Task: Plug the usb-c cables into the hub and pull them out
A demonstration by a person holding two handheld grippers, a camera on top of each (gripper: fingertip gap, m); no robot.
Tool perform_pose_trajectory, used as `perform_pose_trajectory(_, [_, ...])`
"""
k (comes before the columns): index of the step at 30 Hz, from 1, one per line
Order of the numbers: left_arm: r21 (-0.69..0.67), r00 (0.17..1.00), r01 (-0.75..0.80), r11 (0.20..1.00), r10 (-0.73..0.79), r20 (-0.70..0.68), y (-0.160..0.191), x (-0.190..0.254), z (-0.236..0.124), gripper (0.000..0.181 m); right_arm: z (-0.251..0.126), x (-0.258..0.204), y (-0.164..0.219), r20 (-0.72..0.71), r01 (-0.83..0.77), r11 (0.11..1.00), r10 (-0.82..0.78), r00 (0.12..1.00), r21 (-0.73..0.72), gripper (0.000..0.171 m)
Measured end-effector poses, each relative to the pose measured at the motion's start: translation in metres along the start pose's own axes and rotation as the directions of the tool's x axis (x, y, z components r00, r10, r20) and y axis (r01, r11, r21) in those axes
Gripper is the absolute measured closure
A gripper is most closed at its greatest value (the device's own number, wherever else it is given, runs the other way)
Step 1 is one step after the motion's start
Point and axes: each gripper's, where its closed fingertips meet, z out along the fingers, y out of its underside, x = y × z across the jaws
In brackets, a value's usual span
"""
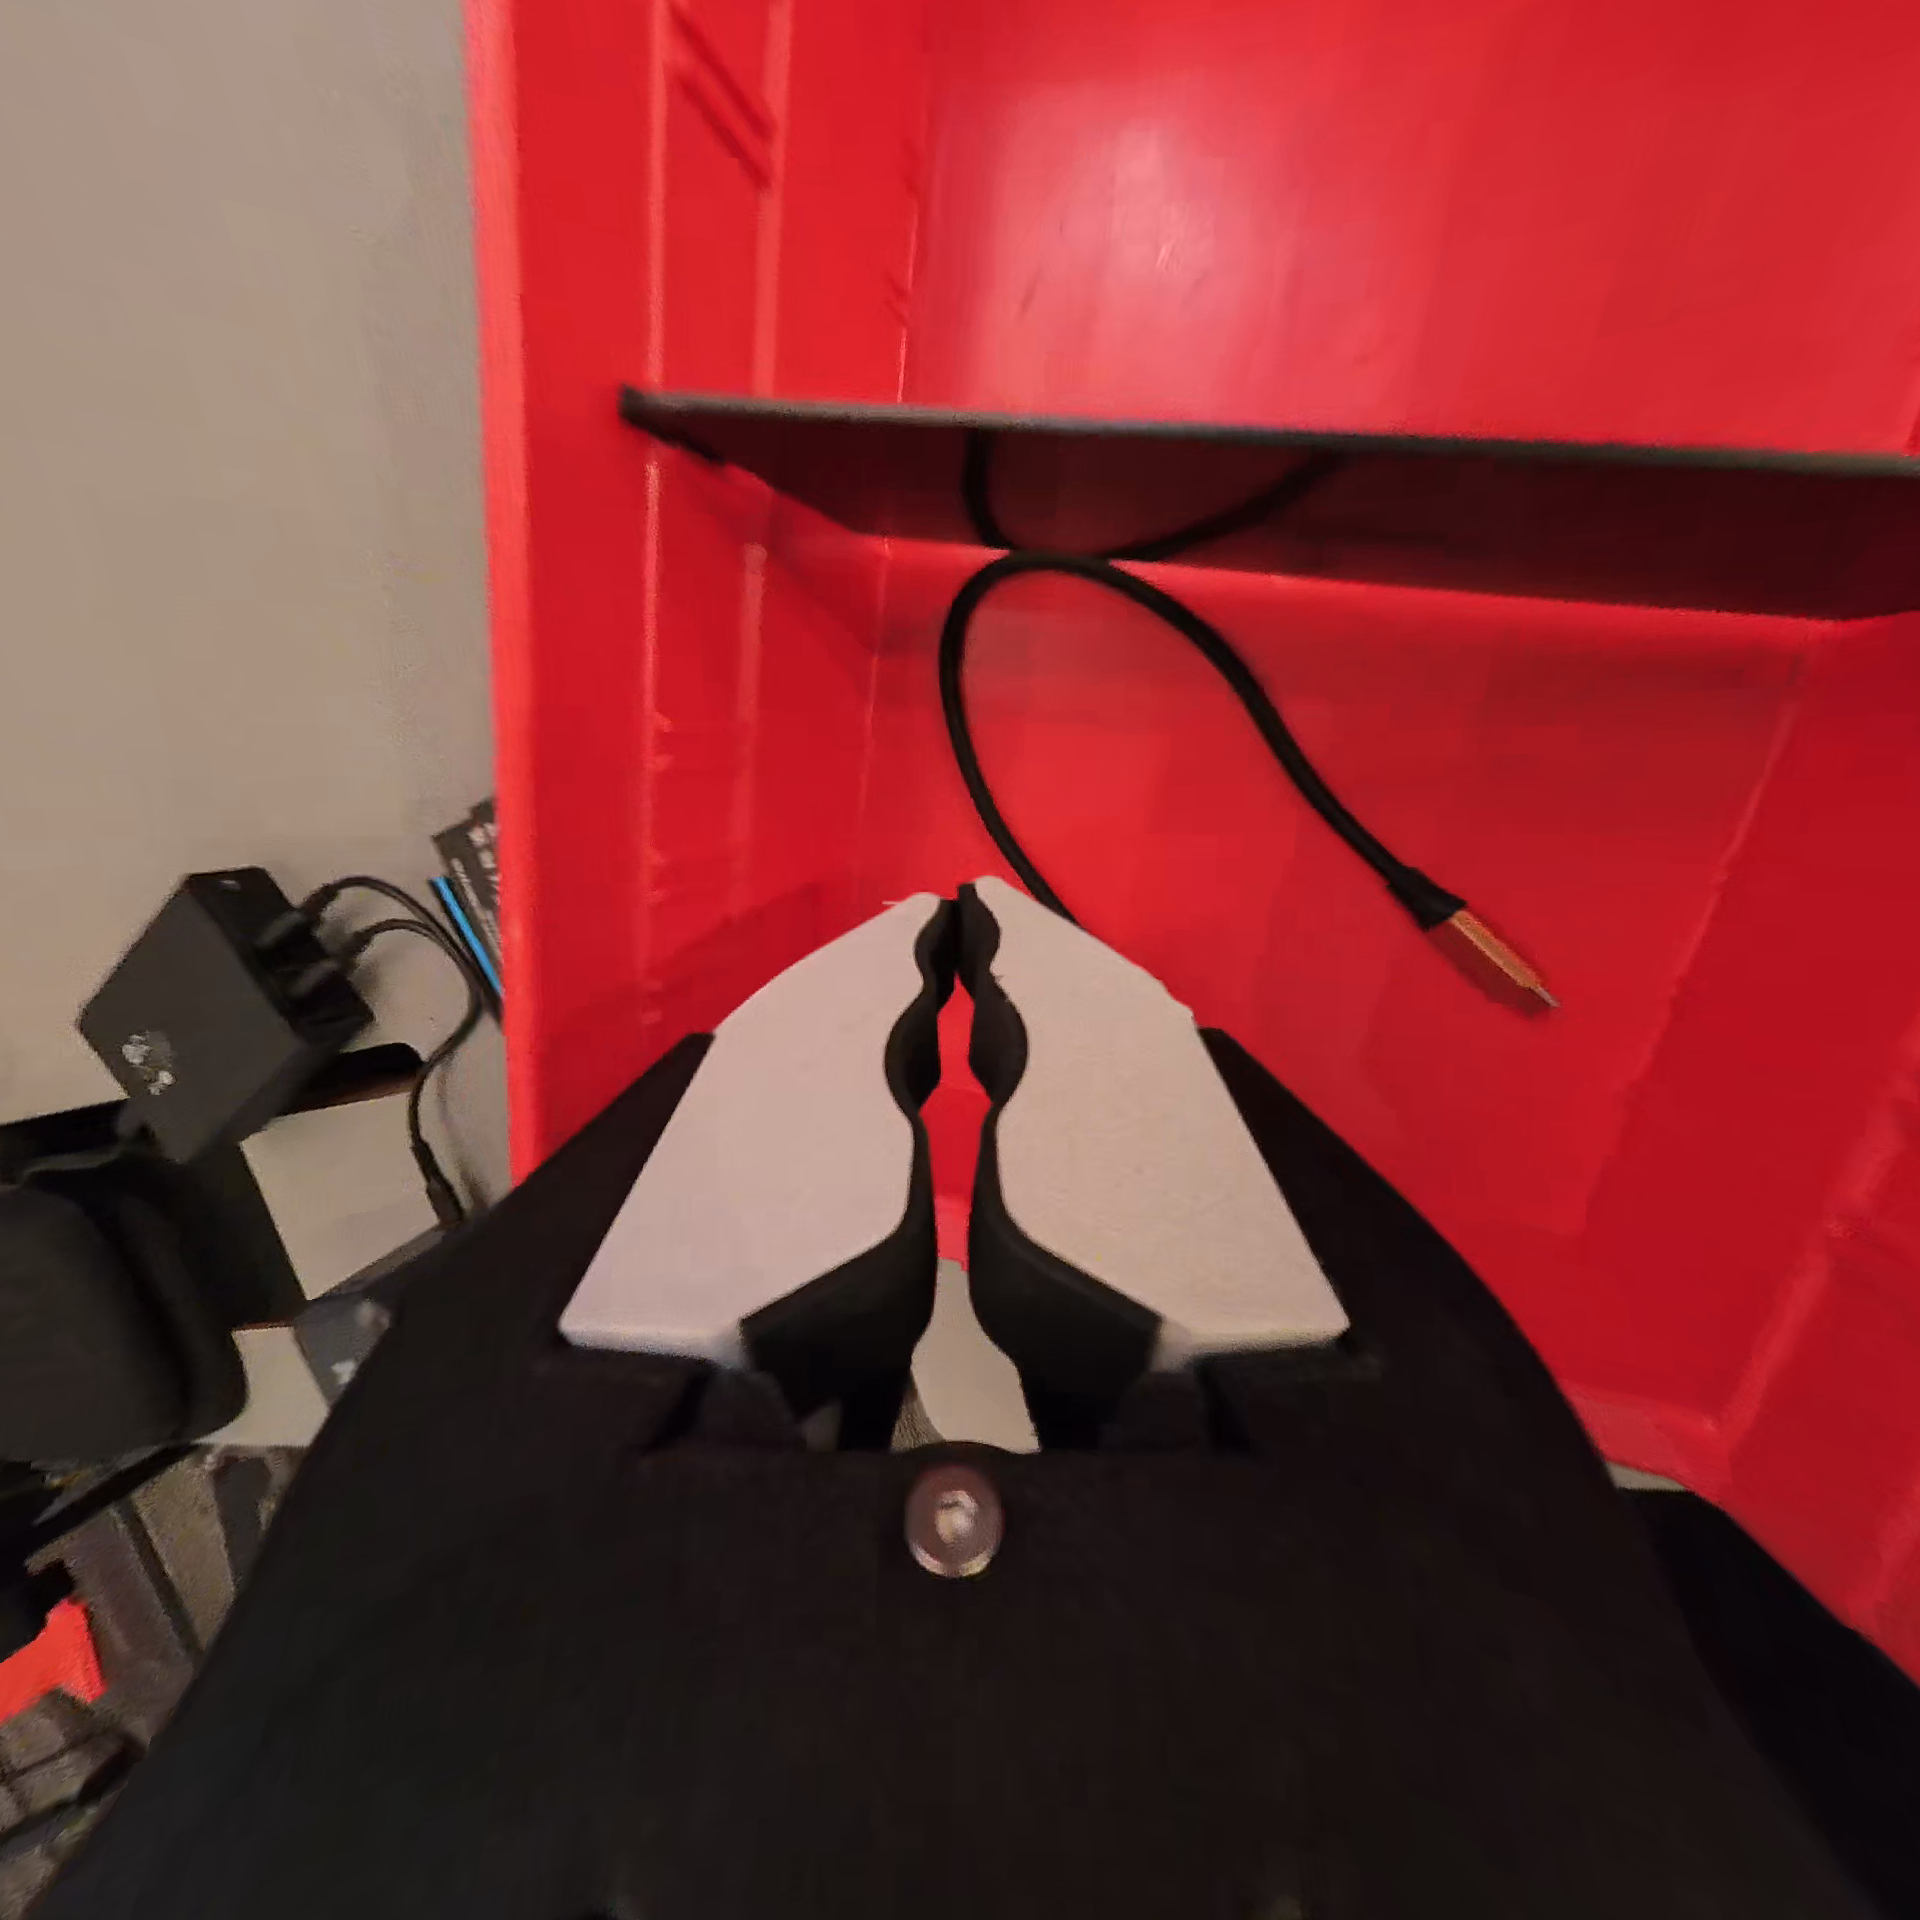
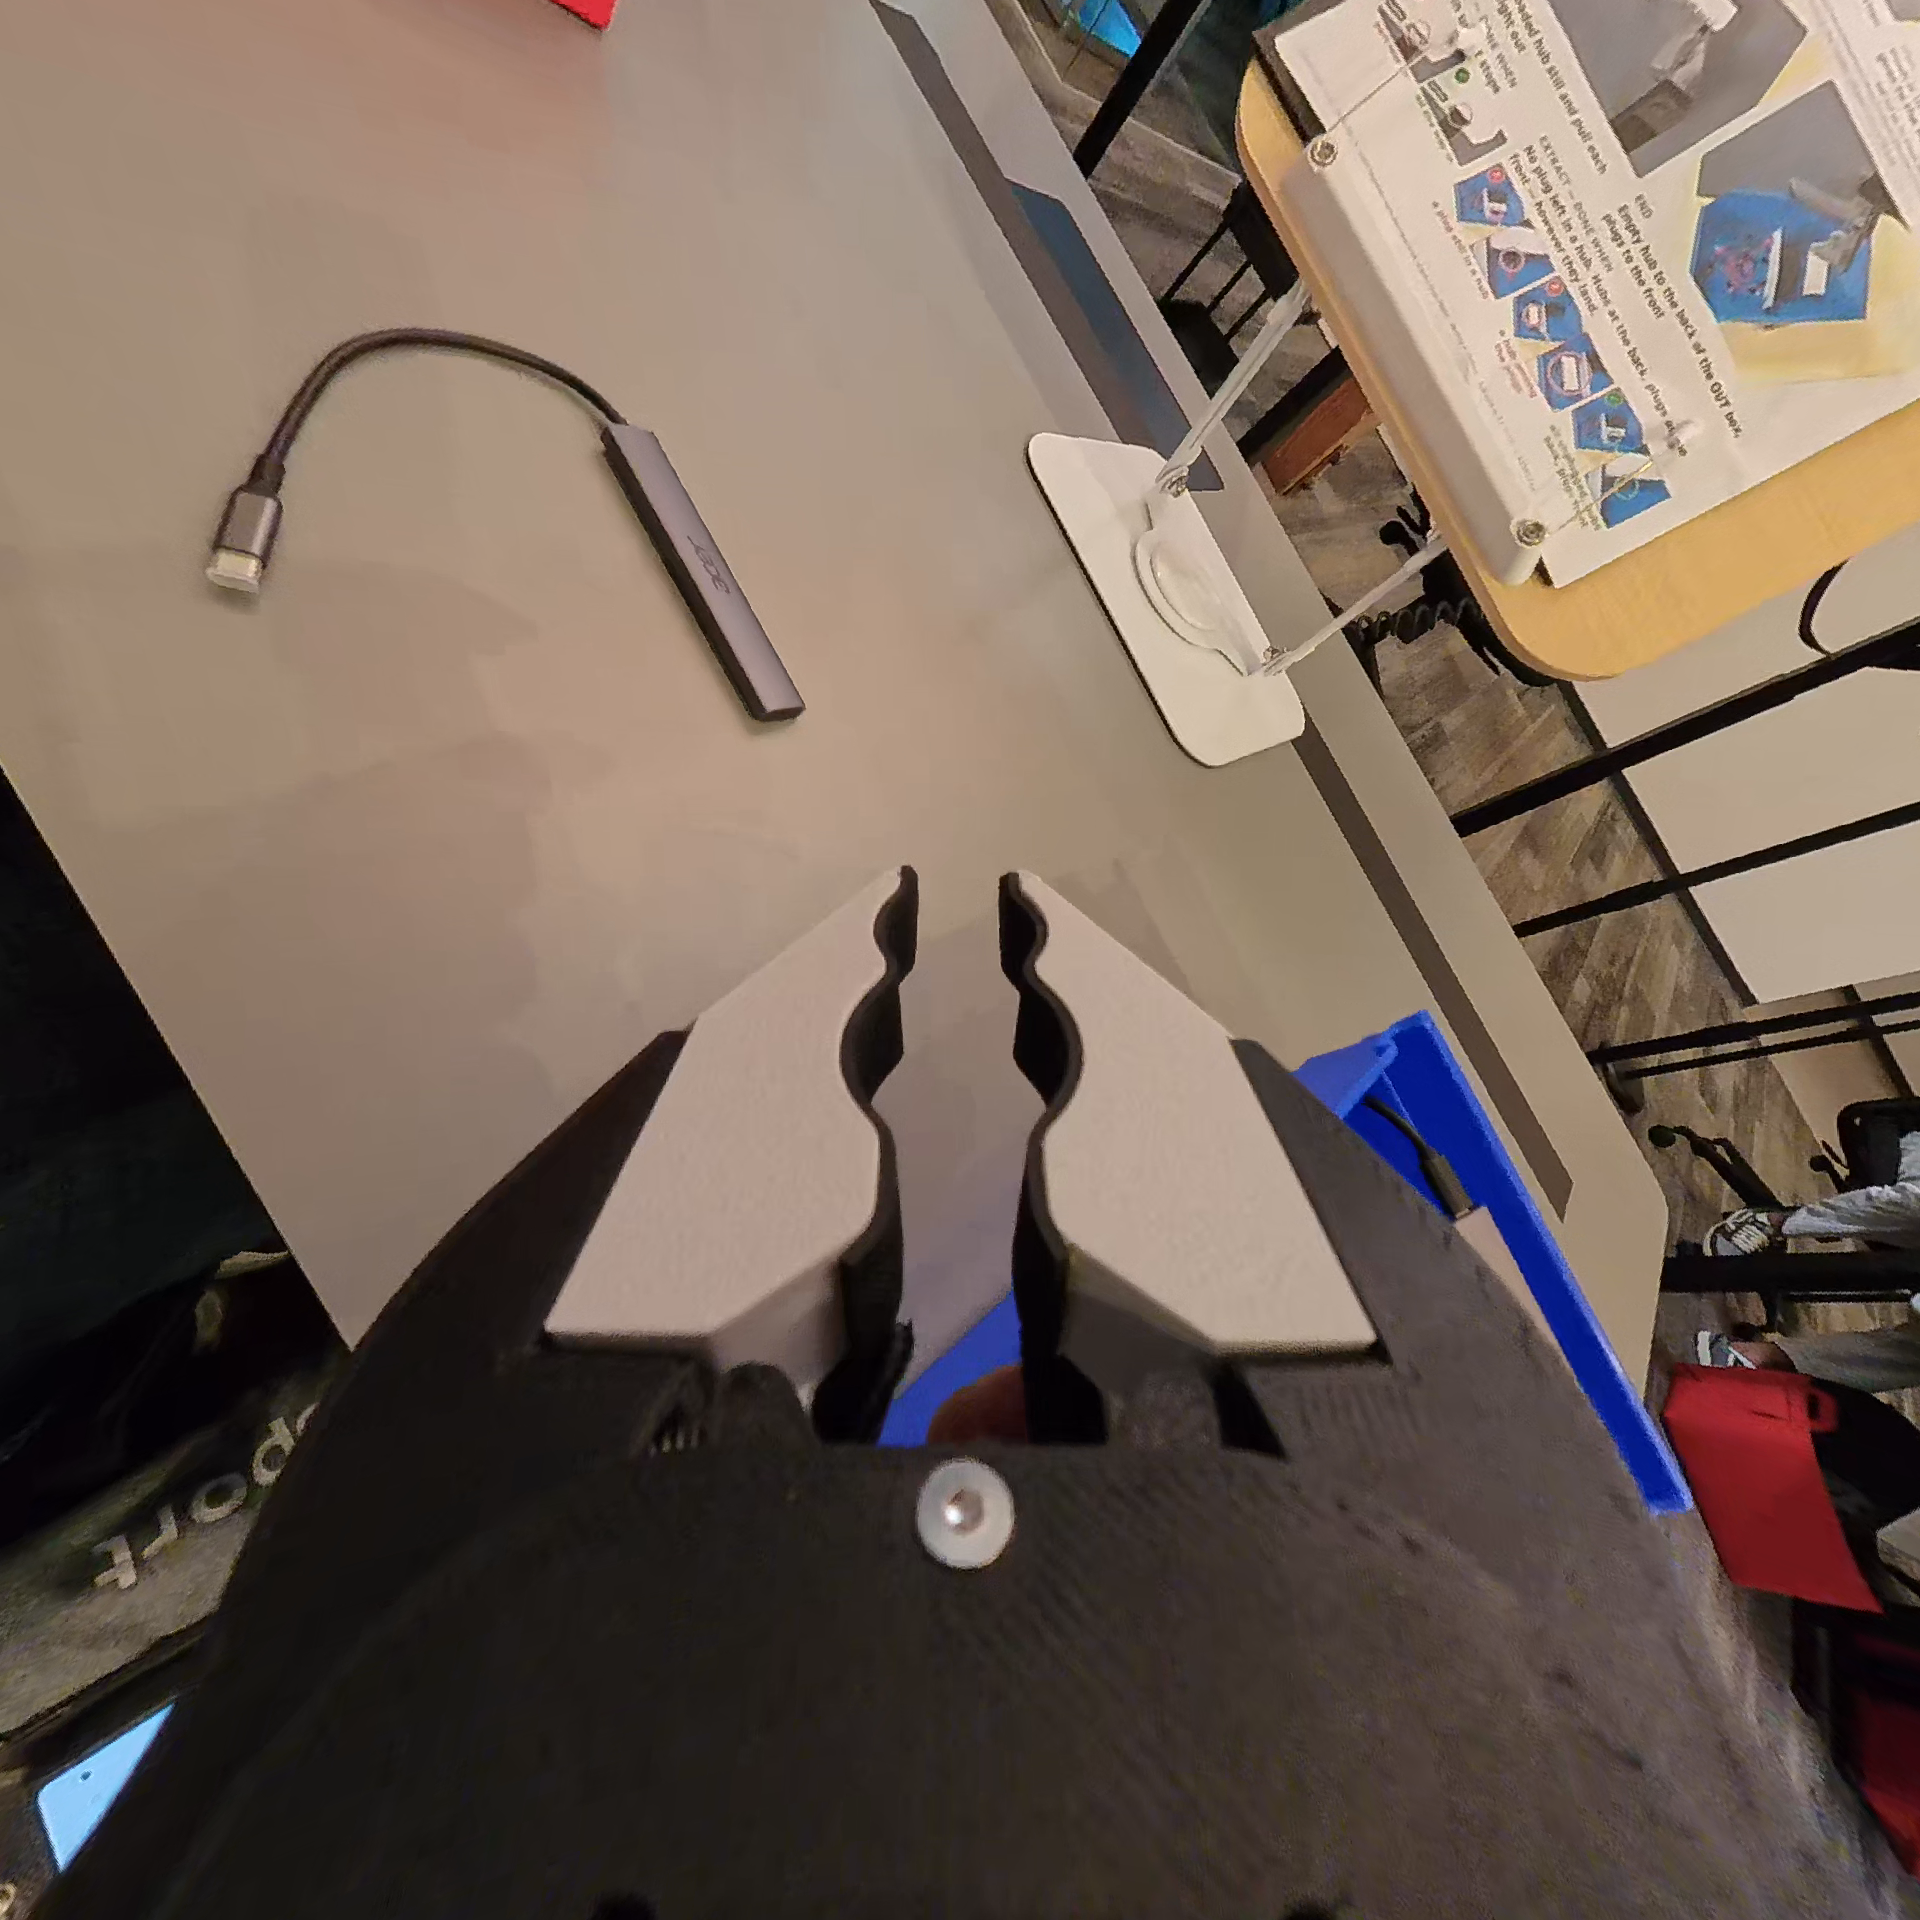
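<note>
In the left wrist view my left gripper [image 1: 958, 902] is shut at the tips inside a red bin [image 1: 1351, 260]. A black braided cable [image 1: 1049, 613] runs from behind its right fingertip, loops up past a black divider [image 1: 1558, 520] and ends in a copper-coloured plug [image 1: 1486, 961] hanging free to the right. In the right wrist view a slim grey hub [image 2: 691, 566] lies on the grey table [image 2: 520, 883] with its short cable and plug [image 2: 244, 530] to the left. My right gripper [image 2: 958, 894] is slightly open and empty, above the table short of the hub.
A blue bin [image 2: 1475, 1122] holding a black cable [image 2: 1429, 1158] sits under my right gripper at the table's near right. A white stand base [image 2: 1164, 592] holds an instruction sheet [image 2: 1558, 260] beyond the table's right edge. A black charger [image 1: 218, 1008] with cables sits left of the red bin. Spacing between my two grippers at the tips: around 65 centimeters.
</note>
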Motion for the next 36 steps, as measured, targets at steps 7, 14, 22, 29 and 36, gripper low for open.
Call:
perform_pose_trajectory(7, [-0.068,0.995,-0.05,0.996,0.044,-0.086,0.009,0.023,-0.007,0.174,0.007,-0.007,-0.014,0.014,0.016,1.0,-0.017,1.0,0.024,0.158])
perform_pose_trajectory(14, [-0.297,0.968,-0.09,0.951,0.013,-0.252,0.045,0.048,0.018,0.141,0.0,-0.005,-0.008,0.008,0.006,1.0,-0.006,1.0,0.017,0.158])
perform_pose_trajectory(22, [-0.431,0.963,-0.171,0.886,0.058,-0.263,0.054,0.054,0.028,0.168,0.0,-0.007,-0.006,0.006,-0.007,1.0,0.007,1.0,0.028,0.158])
perform_pose_trajectory(29, [-0.388,0.968,-0.158,0.908,0.065,-0.242,0.052,0.05,0.031,0.177,-0.001,-0.006,-0.002,0.005,-0.01,1.0,0.009,1.0,0.023,0.158])
perform_pose_trajectory(36, [-0.318,0.97,-0.177,0.931,0.111,-0.215,0.039,0.045,0.02,0.179,-0.002,-0.004,-0.004,0.005,-0.002,1.0,0.002,1.0,0.017,0.158])
